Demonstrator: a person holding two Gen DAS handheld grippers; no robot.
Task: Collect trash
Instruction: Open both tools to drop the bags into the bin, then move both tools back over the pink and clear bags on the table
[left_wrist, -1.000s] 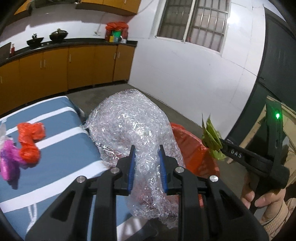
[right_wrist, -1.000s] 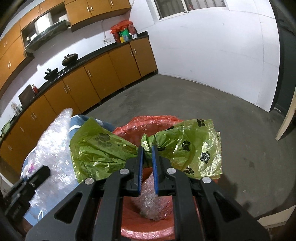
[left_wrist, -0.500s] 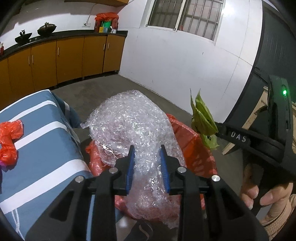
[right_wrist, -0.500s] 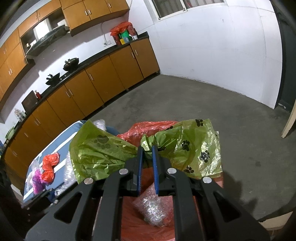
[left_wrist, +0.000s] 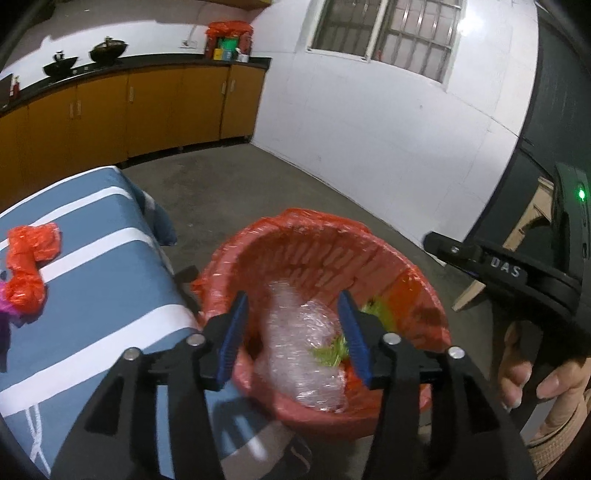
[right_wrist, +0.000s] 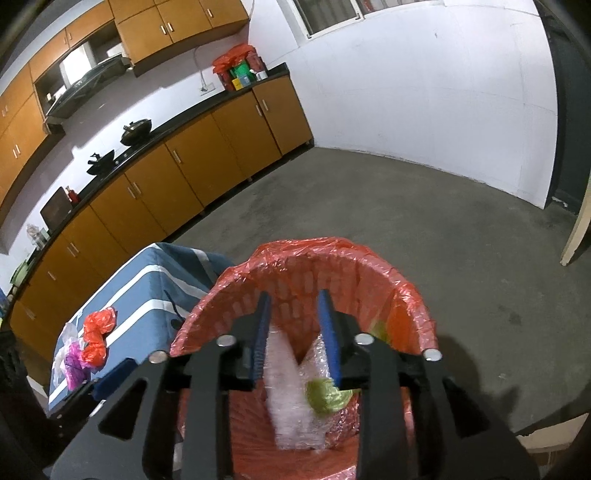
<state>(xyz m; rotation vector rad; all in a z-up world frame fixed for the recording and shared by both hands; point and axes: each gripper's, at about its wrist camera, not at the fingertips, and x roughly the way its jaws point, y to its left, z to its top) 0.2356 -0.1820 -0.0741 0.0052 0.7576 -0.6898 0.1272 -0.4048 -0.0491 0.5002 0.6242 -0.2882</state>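
Both grippers hang over the bin, one red-lined basket on the floor just beside the tabletop. Left gripper: jaws apart, nothing between them. Right gripper: jaws apart too, empty.

Trash in the bin, counted: one wad of bubble wrap, blurred in both views, and one green bag lying against it. From the left view only a scrap of green shows beside the wrap. Whether the wrap is one piece or two I cannot tell; the right view shows a split down the middle.

Step in hand, as I judge it: the drop. Both loads are inside the liner and neither gripper holds anything.

Left to collect on the tabletop: one red bag, crumpled, near the far-left edge; touching it, one purple bag; and one clear or white bag under or beside the purple, hard to separate. That makes three items at most, bunched together, well apart from the bin.

Next move calls for swinging a gripper across to that pile, likely the left since it is nearer. Thin film bunches and slips, so the jaws want a fold of it, not a flat sheet.
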